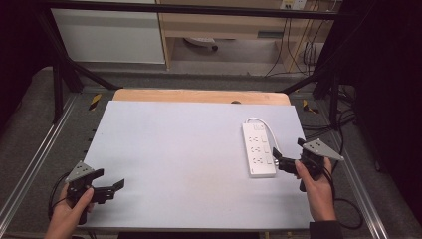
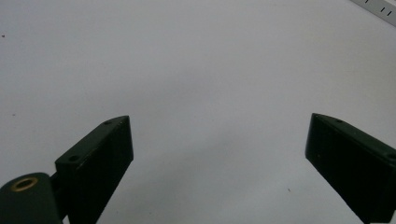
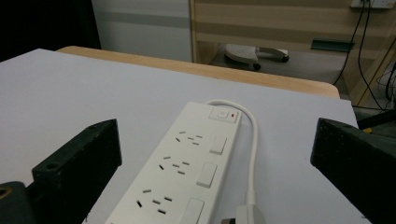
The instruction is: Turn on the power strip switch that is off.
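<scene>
A white power strip [image 1: 259, 149] lies right of centre on the pale table [image 1: 174, 159]. The right gripper [image 1: 276, 160], jaws wide, sits just beside its near end. The left gripper [image 1: 112, 185], jaws wide, hovers lower left.

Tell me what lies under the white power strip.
The power strip lies flat on the pale table sheet, whose wooden board shows at the far edge. Its white cord loops alongside. Its underside is hidden.
</scene>
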Action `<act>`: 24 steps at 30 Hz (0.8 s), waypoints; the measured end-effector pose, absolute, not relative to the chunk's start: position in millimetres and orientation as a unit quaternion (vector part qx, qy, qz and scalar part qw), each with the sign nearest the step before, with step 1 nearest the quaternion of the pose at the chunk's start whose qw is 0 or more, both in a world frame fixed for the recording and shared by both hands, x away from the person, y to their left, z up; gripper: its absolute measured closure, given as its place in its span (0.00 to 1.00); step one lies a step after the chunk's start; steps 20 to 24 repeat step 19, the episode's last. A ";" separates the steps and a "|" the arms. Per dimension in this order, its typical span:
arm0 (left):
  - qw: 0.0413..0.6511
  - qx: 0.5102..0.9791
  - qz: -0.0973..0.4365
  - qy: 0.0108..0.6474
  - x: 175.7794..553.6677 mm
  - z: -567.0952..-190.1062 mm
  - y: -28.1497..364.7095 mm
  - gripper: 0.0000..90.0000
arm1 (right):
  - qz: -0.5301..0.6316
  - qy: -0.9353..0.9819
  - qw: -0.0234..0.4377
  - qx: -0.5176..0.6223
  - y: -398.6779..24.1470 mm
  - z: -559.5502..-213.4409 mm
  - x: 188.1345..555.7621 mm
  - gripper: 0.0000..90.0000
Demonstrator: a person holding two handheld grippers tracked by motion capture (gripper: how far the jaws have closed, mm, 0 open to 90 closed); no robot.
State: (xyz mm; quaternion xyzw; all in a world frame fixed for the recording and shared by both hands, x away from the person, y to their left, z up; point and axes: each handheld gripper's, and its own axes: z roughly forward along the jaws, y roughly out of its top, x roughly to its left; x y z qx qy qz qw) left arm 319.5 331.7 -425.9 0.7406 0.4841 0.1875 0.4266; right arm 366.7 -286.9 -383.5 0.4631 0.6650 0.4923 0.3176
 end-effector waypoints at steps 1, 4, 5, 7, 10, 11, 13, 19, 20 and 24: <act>0.427 0.741 0.187 0.484 319.5 -425.8 331.8 0.09 | 0.492 0.665 0.319 0.463 -289.1 -385.4 365.4 0.03; 0.427 0.740 0.187 0.484 319.4 -425.7 331.7 0.09 | 0.493 0.662 0.318 0.466 -294.8 -391.8 361.5 0.03; 0.427 0.740 0.187 0.484 319.4 -425.7 331.8 0.09 | 0.495 0.661 0.316 0.467 -296.2 -394.6 360.1 0.03; 0.427 0.740 0.187 0.484 319.3 -425.7 331.7 0.09 | 0.492 0.663 0.314 0.468 -300.0 -401.5 358.2 0.03; 0.428 0.740 0.187 0.484 319.3 -425.7 331.8 0.09 | 0.485 0.667 0.307 0.475 -305.4 -416.0 355.2 0.03; 0.428 0.740 0.187 0.484 319.3 -425.7 331.7 0.09 | 0.480 0.670 0.303 0.479 -306.9 -421.3 354.0 0.04; 0.428 0.740 0.187 0.484 319.3 -425.7 331.7 0.09 | 0.465 0.680 0.298 0.482 -310.0 -431.4 351.5 0.04; 0.428 0.741 0.187 0.483 319.3 -425.6 331.4 0.09 | 0.425 0.709 0.267 0.495 -313.0 -452.1 347.6 0.04; 0.428 0.741 0.187 0.483 319.3 -425.6 331.4 0.09 | 0.425 0.709 0.267 0.495 -313.0 -452.1 347.6 0.04; 0.428 0.741 0.187 0.483 319.3 -425.6 331.4 0.09 | 0.425 0.709 0.267 0.495 -313.0 -452.1 347.6 0.04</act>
